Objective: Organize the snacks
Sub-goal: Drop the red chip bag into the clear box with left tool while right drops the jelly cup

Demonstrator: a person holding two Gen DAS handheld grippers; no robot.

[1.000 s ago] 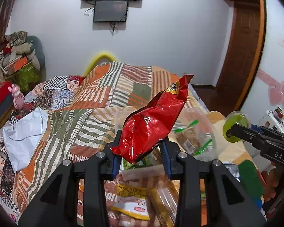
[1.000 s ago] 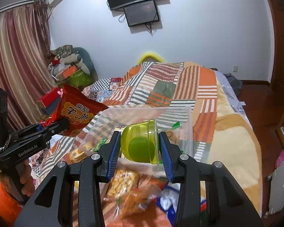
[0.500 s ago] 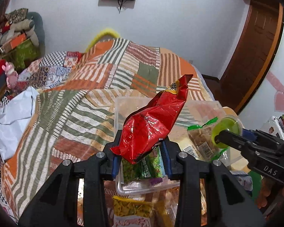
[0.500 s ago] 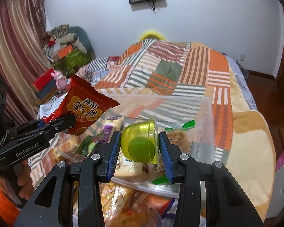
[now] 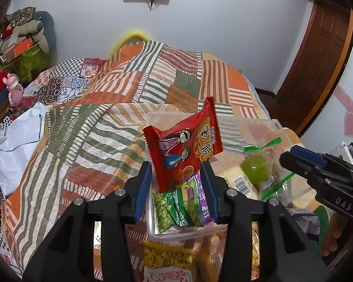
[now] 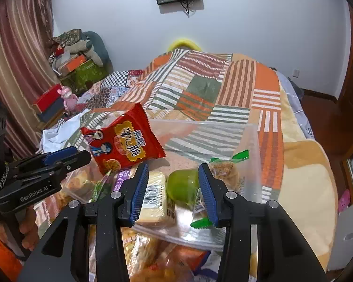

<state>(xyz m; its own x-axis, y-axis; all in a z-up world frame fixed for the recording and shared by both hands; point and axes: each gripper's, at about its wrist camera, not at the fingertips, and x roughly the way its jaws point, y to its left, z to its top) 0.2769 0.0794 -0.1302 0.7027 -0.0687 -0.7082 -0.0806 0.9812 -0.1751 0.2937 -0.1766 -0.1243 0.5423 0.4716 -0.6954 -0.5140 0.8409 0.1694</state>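
Right, down at the clear bin [image 5: 235,118] on the patchwork bed [image 5: 94,129]. Over on the left gripper [image 5: 175,166]: just been opening, fingers at a middling gap, blue pads standing off both sides of the red snack bag [image 5: 186,145]. Propped in the bin's left end, printed face up, bottom corner tucked against the green pea packets [image 5: 174,204] and a purple packet [image 5: 201,202]. Across to the right gripper [image 6: 173,168]: fingers parted, gripping nothing, with daylight showing on the left side of the green jelly cup [image 6: 182,184]. Lying on its side among the snacks in the bin, just beside a pale barcoded pack [image 6: 153,195] and close against a green-edged bag of brown biscuits [image 6: 223,174]. More loose snack packs [image 5: 167,258] on the bed in front of the bin, beneath both grippers.
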